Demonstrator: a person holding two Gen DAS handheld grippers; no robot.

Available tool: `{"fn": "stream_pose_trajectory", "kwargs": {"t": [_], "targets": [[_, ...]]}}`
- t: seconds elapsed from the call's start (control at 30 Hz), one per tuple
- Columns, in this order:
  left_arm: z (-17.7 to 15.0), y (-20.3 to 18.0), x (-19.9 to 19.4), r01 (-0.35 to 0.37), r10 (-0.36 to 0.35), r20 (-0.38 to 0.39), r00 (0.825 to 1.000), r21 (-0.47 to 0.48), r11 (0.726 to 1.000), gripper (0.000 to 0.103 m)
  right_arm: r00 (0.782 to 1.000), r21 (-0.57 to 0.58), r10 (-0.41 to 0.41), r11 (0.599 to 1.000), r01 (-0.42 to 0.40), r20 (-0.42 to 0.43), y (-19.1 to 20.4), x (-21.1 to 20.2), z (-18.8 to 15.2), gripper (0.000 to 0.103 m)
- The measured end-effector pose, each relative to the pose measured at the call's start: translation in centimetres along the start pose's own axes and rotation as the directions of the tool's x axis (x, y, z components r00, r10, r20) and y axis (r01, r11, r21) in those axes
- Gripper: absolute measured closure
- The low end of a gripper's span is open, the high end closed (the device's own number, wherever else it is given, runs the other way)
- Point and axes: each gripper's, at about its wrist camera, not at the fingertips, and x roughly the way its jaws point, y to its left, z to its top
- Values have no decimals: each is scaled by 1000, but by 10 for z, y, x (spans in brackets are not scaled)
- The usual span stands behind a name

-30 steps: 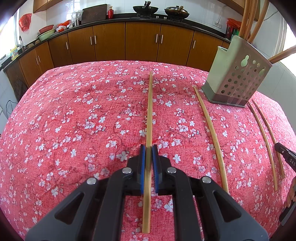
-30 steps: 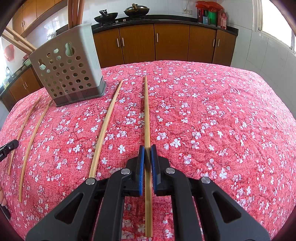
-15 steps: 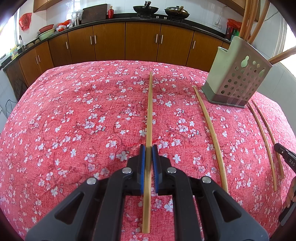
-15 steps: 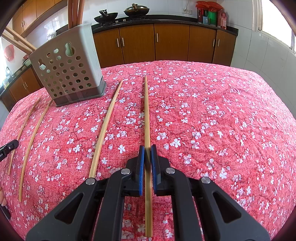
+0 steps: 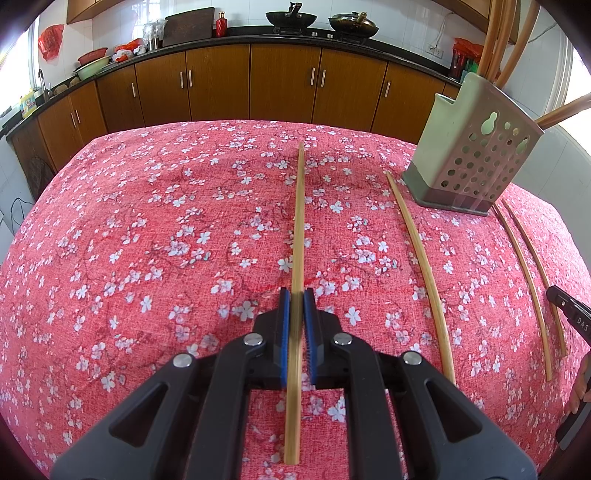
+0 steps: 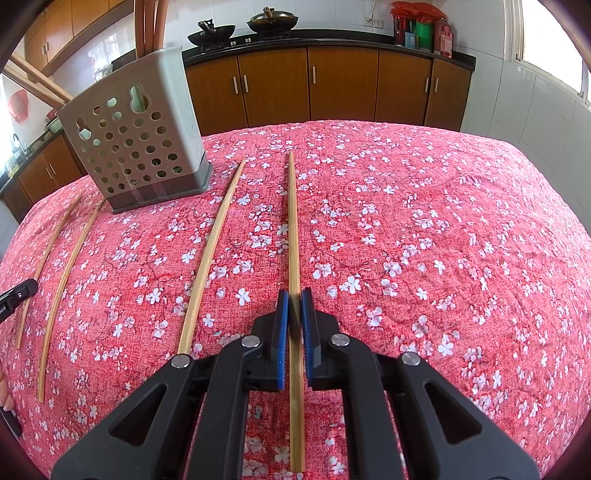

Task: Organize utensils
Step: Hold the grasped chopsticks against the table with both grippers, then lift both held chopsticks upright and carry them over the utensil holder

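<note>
Tablecloth (image 5: 147,240) lies bare left of the left gripper (image 5: 296,295), which pinches one chopstick (image 5: 299,206); the right gripper (image 6: 291,293) pinches another chopstick (image 6: 292,221) near the holder (image 6: 136,140). "DAS" shows on black casing (image 5: 576,317).

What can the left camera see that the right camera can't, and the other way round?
Only the left wrist view shows the left gripper close up, shut on the leftmost chopstick, and a red bottle on the counter. Only the right wrist view shows the right gripper close up, shut on the rightmost chopstick. Both show the holder, a black wok and the flowered cloth.
</note>
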Motion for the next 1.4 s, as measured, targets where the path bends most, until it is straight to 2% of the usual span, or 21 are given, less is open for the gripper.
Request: {"fn": "stream_pose_trajectory", "kwargs": {"t": [0.47,0.73,0.83,0.93,1.0,1.17,1.27,1.4], "targets": [[-1,-1,0,6,-6,-1,1000,-4,1000,91,1000,2,3,1000,-3,0,-1,-1,0,94],[-16,-6,-13,-11,12,-8,1000,52,999,93,999,22,40,999,-40,-1,-8,-9,-10,95],[-16,-10,-17,-23,25,-18,1000,67,997,94,1000,11,27,1000,-27,6,-7,-14,-7,95],[-5,-12,-37,-9,7,29,1000,58,998,94,997,25,36,999,-38,67,-9,-33,0,95],[5,-10,-53,1,-5,70,998,54,999,94,990,25,33,999,-37,137,-8,-54,13,95],[36,-15,-98,37,-41,192,980,26,999,94,965,12,24,1000,-28,261,-4,-89,36,95],[54,-10,-112,48,-52,241,969,24,999,95,951,3,24,1000,-27,307,-2,-101,46,95],[63,-10,-126,49,-56,275,960,36,998,95,944,12,37,999,-43,327,-4,-105,52,95]]}}
